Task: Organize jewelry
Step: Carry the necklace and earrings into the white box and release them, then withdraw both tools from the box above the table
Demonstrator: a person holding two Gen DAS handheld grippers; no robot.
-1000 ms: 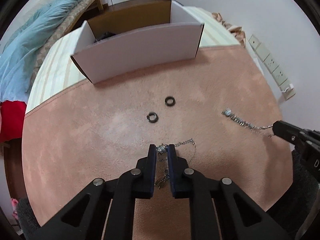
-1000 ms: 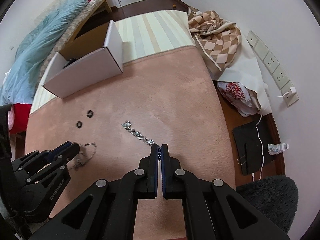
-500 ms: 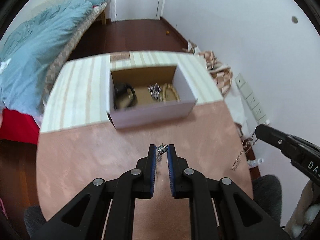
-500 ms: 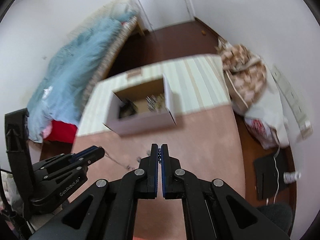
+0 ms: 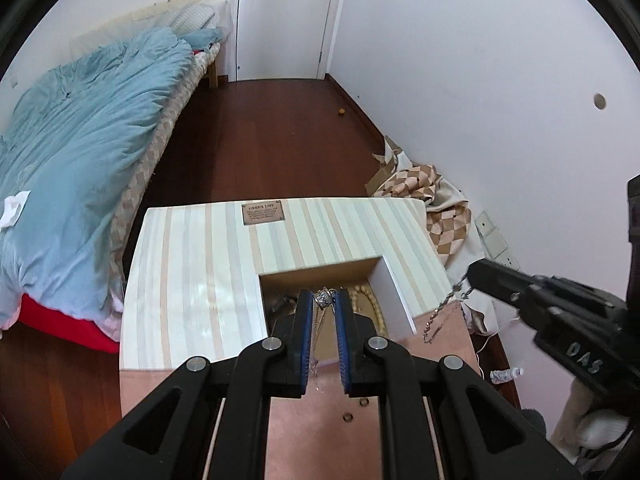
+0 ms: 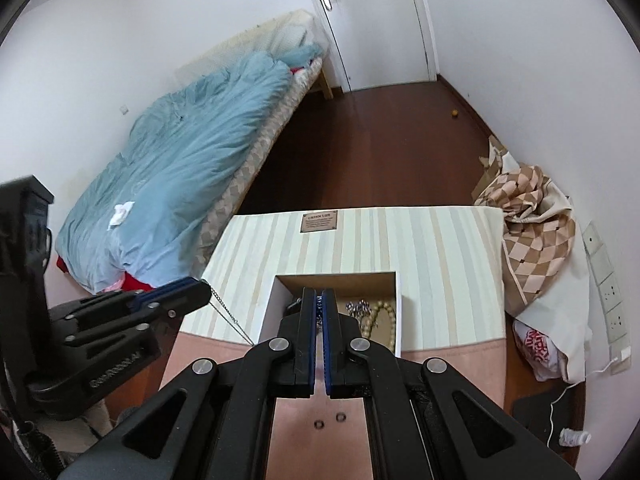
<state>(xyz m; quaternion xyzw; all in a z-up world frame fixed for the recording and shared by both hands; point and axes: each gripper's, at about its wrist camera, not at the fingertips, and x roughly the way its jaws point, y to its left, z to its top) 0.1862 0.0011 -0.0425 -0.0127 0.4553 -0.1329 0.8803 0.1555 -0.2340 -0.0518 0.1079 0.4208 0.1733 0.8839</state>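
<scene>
My left gripper is shut on a silver chain necklace, whose chain hangs down between the fingers. It hovers above the open white box. My right gripper is shut on a second silver chain, which dangles from its tip beside the box's right wall. The right wrist view shows the left gripper with its chain trailing left of the box. Inside lie a bead bracelet and silver jewellery. Two dark rings lie on the pink mat.
The box stands on a striped cloth at the table's far half. A bed with a blue duvet is at the left. A checked cloth and wall sockets are at the right. Dark wooden floor lies beyond.
Both grippers have risen from the pink mat, each lifting its chain clear, and moved forward over the box. The rings stayed where they lay.
</scene>
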